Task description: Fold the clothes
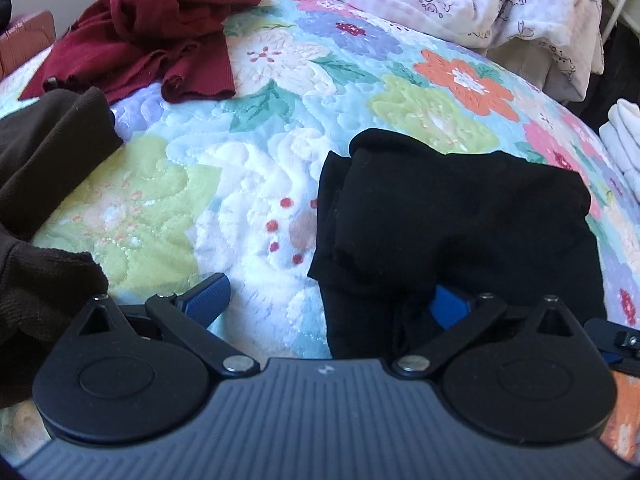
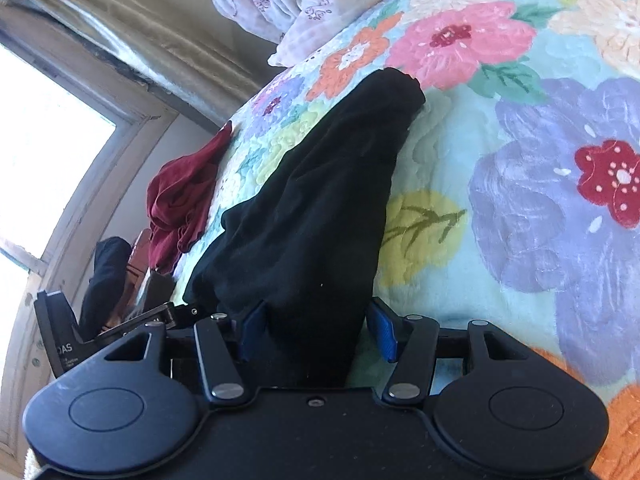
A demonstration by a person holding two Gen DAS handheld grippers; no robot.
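A folded black garment (image 1: 460, 220) lies on the floral quilt (image 1: 248, 168). My left gripper (image 1: 328, 304) stands wide open at its near left corner. One blue pad (image 1: 208, 300) rests over bare quilt. The other pad (image 1: 448, 306) is half sunk in a fold of the black cloth, and nothing is pinched. In the right wrist view the same black garment (image 2: 320, 220) runs between the jaws of my right gripper (image 2: 316, 332). Those jaws stand open, with the blue pads (image 2: 382, 332) beside the cloth and not squeezing it.
A crumpled maroon garment (image 1: 152, 32) lies at the far left of the bed. A dark brown garment (image 1: 40, 160) lies at the near left. White and pink bedding (image 1: 500, 4) is heaped at the back. Folded white cloth (image 1: 624, 140) sits at the right edge. A window (image 2: 40, 152) is beyond the bed.
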